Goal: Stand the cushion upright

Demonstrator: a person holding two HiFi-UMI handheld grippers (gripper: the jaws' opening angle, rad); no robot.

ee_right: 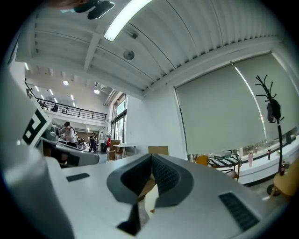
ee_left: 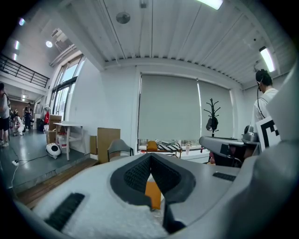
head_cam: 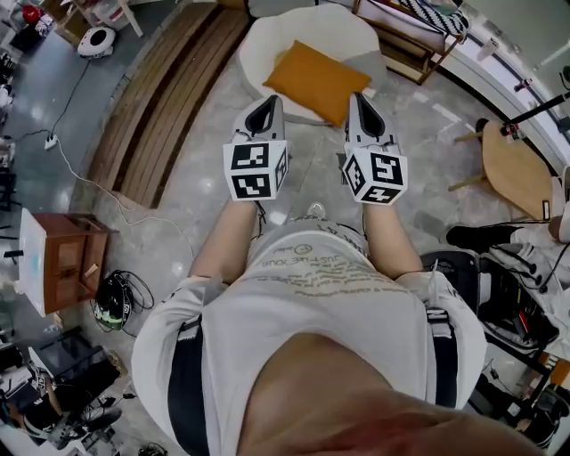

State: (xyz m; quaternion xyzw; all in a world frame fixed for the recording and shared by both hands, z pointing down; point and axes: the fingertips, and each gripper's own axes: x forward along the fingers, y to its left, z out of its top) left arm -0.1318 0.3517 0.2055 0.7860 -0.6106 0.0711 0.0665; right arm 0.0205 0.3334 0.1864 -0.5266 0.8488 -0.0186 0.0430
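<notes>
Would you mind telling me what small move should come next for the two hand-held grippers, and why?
Probably open both jaws while moving in: the left hand-held gripper and right hand-held gripper are shut and empty, short of the orange cushion, which lies flat on the white seat.

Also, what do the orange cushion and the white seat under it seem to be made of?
The cushion looks like matte orange cloth, probably woven fabric over a soft filling: it has no shine and its edges are plump. The seat under it looks like white upholstery, also matte, with rounded padded edges; its weave is too small to tell.
</notes>
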